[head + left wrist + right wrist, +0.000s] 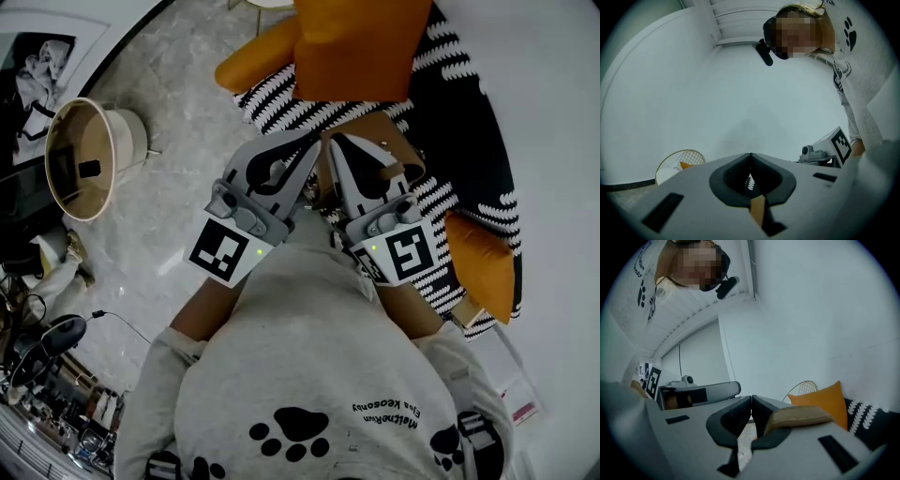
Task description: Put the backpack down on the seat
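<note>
In the head view my left gripper [312, 142] and right gripper [337, 142] are held tip to tip, close in front of the person's chest. A tan backpack strap [386, 127] curls round their tips. Below them lies black fabric with white zigzag lines [469, 131]; I cannot tell whether it is the backpack's body or the seat's cover. In the left gripper view the left gripper [750, 157] is shut, with a strip of the strap [757, 208] pinched low in its jaws. In the right gripper view the right gripper [752, 399] is shut, and the strap [799, 416] lies over one finger.
Orange cushions [361, 42] [487, 267] sit on the patterned seat. A round beige bin [89, 155] stands on the marble floor [178, 234] at the left, with cables and gear [47, 347] nearer. A round wire-backed chair [804, 389] stands against the white wall.
</note>
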Action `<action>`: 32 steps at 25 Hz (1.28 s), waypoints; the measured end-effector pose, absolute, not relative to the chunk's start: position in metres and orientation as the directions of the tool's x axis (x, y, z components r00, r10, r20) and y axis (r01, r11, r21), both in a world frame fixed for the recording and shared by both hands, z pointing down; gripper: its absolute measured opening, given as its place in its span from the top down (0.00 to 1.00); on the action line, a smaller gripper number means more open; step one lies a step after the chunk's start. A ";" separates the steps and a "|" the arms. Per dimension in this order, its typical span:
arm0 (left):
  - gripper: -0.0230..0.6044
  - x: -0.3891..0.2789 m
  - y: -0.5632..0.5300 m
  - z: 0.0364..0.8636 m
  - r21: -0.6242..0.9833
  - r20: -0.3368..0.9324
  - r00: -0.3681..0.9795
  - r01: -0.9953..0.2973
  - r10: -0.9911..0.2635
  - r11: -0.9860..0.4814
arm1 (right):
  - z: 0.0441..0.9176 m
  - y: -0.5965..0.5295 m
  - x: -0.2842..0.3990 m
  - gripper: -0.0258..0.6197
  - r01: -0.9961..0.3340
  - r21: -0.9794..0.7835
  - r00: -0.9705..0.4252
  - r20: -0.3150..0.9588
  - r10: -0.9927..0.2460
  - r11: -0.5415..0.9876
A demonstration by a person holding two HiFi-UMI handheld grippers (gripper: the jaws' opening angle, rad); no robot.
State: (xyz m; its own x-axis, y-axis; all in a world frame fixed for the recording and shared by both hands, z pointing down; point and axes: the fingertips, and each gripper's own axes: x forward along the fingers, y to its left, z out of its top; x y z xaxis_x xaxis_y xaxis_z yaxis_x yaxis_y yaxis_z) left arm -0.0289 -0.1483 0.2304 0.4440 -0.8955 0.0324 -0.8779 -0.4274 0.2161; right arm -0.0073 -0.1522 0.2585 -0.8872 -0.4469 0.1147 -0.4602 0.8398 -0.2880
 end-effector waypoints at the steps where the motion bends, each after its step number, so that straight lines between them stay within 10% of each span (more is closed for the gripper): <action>1: 0.93 -0.028 -0.151 0.234 0.215 0.033 0.443 -0.879 -0.896 -0.426 | 0.262 -0.155 -0.006 0.91 -0.461 -0.286 -0.887 0.117 -0.447 0.840; 32: 0.93 -0.061 -0.225 0.408 0.288 0.098 0.511 -0.836 -0.854 -0.467 | 0.439 -0.224 -0.015 0.91 -0.608 -0.302 -0.794 0.240 -0.558 0.735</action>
State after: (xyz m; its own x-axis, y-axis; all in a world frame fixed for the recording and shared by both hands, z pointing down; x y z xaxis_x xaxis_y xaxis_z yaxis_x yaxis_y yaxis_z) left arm -0.0612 -0.2254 0.4079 0.5110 -0.8540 0.0975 -0.8359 -0.4672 0.2881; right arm -0.0148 -0.2237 0.4390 -0.7942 -0.5583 0.2400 -0.6076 0.7345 -0.3021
